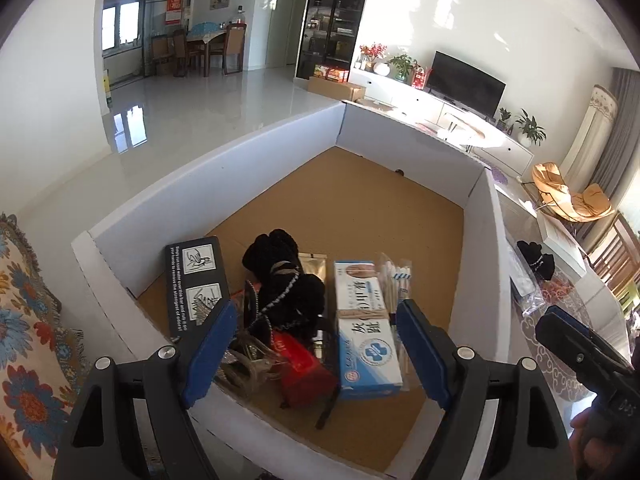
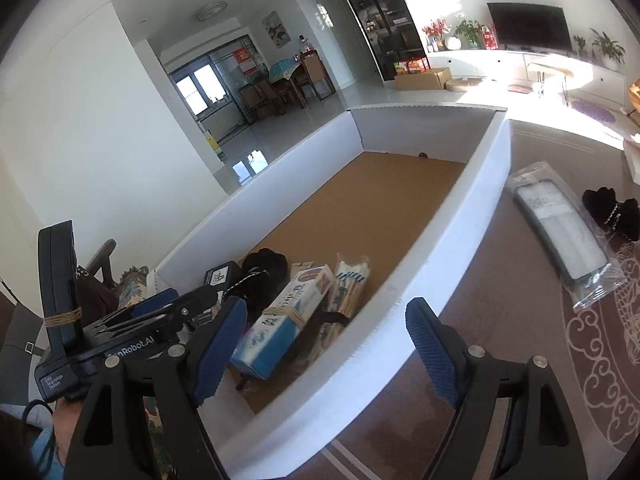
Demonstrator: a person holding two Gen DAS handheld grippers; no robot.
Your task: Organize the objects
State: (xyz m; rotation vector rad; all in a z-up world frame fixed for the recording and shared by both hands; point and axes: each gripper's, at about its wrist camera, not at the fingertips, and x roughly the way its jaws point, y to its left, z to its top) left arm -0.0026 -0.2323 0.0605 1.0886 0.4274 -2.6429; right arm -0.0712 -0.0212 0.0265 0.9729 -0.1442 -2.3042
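While left gripper [image 1: 316, 344] gapes empty | blue box [image 1: 366, 328] below, perhaps untouched | right gripper [image 2: 326, 348] wide.

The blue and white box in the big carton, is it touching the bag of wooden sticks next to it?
Touching. In the left wrist view the blue and white box lies side by side with the bag of wooden sticks, edges pressed together with no cardboard floor showing between them.

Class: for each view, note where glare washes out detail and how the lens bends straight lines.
Left wrist view: sunlight blows out the TV cabinet, the floor mirrors windows, and the box walls bow. Right wrist view: glare bleaches the floor beyond the box; the wall curves, corners vignette black.
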